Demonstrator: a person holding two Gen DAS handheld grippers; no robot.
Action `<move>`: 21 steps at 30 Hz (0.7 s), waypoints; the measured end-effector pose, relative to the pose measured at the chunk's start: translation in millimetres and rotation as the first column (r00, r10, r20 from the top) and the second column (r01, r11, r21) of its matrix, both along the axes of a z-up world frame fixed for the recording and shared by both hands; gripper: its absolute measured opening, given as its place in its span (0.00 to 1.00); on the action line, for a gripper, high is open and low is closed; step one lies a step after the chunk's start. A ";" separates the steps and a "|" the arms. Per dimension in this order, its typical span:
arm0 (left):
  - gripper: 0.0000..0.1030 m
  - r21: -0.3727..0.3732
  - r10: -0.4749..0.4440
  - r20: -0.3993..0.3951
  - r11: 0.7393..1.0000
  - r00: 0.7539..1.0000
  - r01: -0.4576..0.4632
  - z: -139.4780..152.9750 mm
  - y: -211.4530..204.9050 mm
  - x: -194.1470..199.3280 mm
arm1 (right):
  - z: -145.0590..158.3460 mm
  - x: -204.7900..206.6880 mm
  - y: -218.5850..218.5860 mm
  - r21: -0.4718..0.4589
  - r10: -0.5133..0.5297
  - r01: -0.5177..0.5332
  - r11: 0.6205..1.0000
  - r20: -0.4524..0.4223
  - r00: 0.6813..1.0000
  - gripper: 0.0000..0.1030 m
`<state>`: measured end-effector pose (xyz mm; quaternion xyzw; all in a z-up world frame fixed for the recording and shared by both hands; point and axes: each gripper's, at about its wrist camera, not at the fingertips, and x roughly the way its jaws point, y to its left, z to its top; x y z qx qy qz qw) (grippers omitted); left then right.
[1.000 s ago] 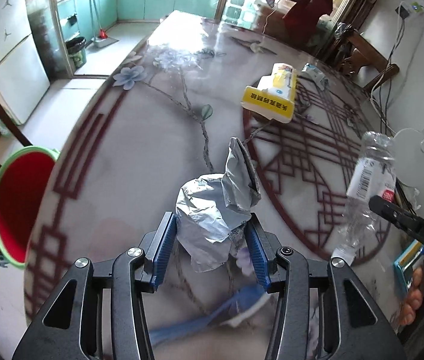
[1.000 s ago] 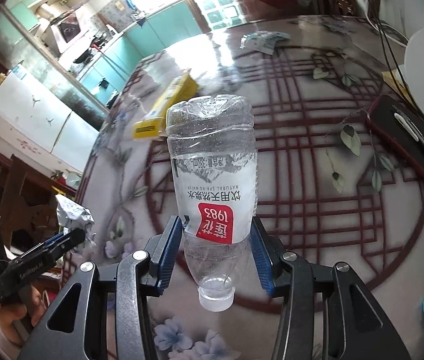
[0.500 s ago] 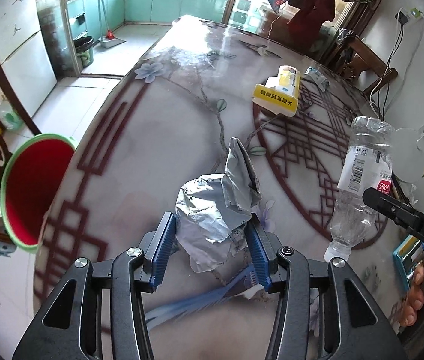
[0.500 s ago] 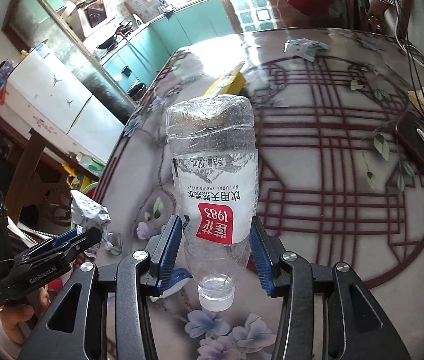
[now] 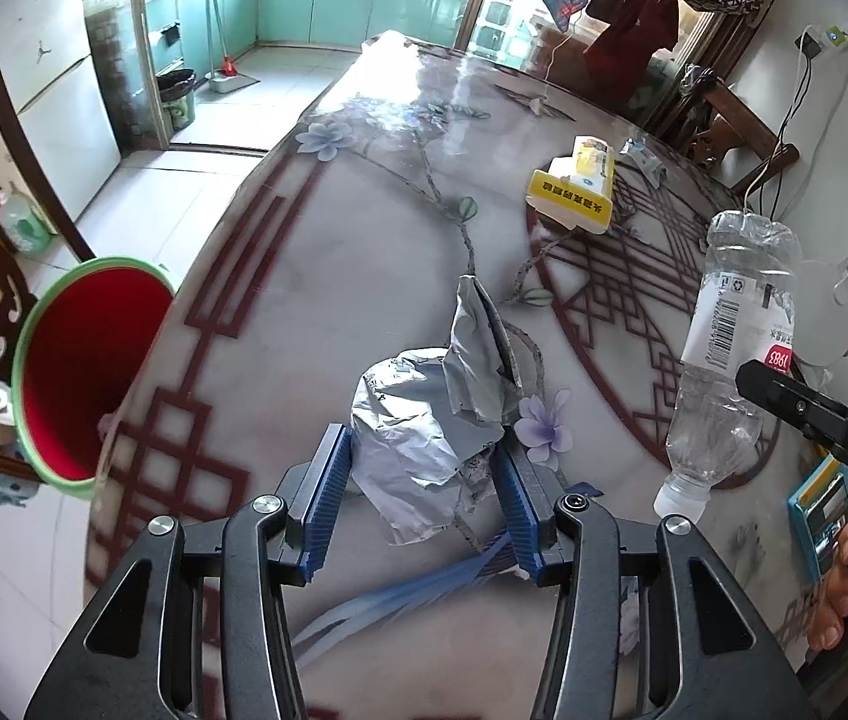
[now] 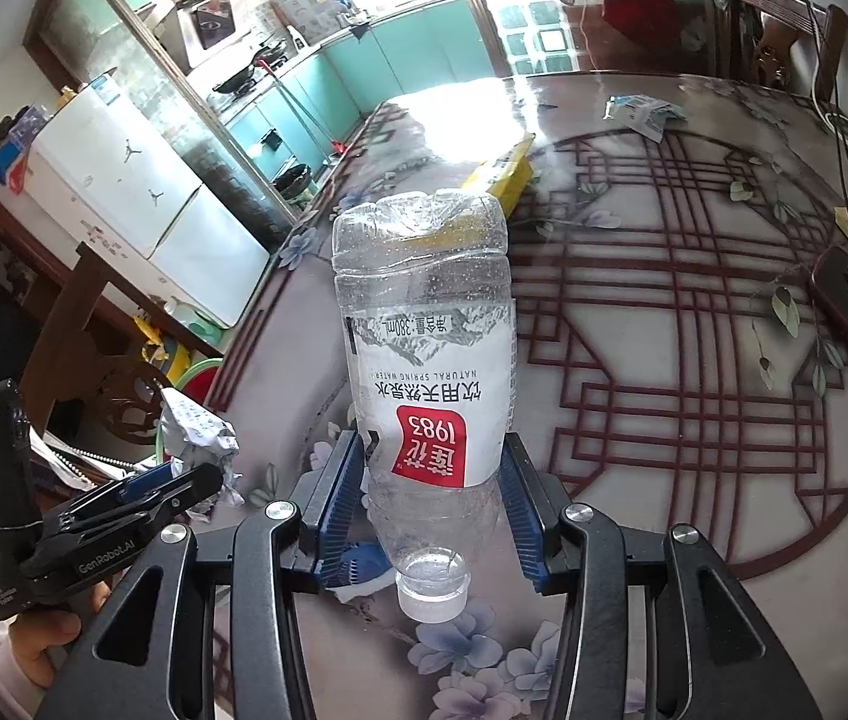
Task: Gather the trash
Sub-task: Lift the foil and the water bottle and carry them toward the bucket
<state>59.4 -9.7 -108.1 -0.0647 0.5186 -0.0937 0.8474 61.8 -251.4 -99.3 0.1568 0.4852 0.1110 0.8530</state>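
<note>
Left tool (image 5: 424,501): jaws stand partly apart, both blue pads pressed against a crumpled grey wrapper (image 5: 430,426), which is held clear above the worktop (image 5: 316,312). The wrapper bulges forward of the pads, and one torn flap rises upright past them. In the right wrist view the same tool (image 6: 184,483) appears at lower left, gripped by a hand (image 6: 34,648), with the wrapper (image 6: 196,438) projecting from its tip.

Right tool (image 6: 433,504): jaws partly apart and closed on a clear plastic bottle (image 6: 424,360). The bottle is inverted, white cap nearest the camera and hanging below the pads, crushed base pointing away. The pads bear on the lower body just beneath the red and white label. In the left wrist view this tool (image 5: 784,402) enters from the right edge with the bottle (image 5: 730,348) tilted, cap down, held off the worktop.

Beyond the left tool, off the worktop's left edge and lower than it, stands a red bin with a green rim (image 5: 88,372), mouth open.

Further out on the worktop lies a yellow and white box (image 5: 574,192), well apart from both tools. Just behind it lies a small torn packet (image 5: 643,159), seen also at the far side in the right wrist view (image 6: 643,114)
</note>
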 end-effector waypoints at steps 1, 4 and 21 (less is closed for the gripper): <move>0.45 -0.001 -0.002 0.002 1.000 1.000 0.002 0.8 1.2 0.3 | 0.1 0.6 2.8 0.000 0.003 -0.003 1.000 0.001 1.000 0.43; 0.45 -0.003 -0.007 0.013 1.000 1.000 0.007 4.1 7.8 1.7 | 0.5 3.0 11.5 -0.002 0.003 -0.003 1.000 0.002 1.000 0.43; 0.45 -0.013 -0.041 0.044 0.999 0.998 0.042 6.3 116.7 29.8 | 13.8 25.2 130.2 -0.061 -0.026 0.027 0.998 0.023 0.999 0.43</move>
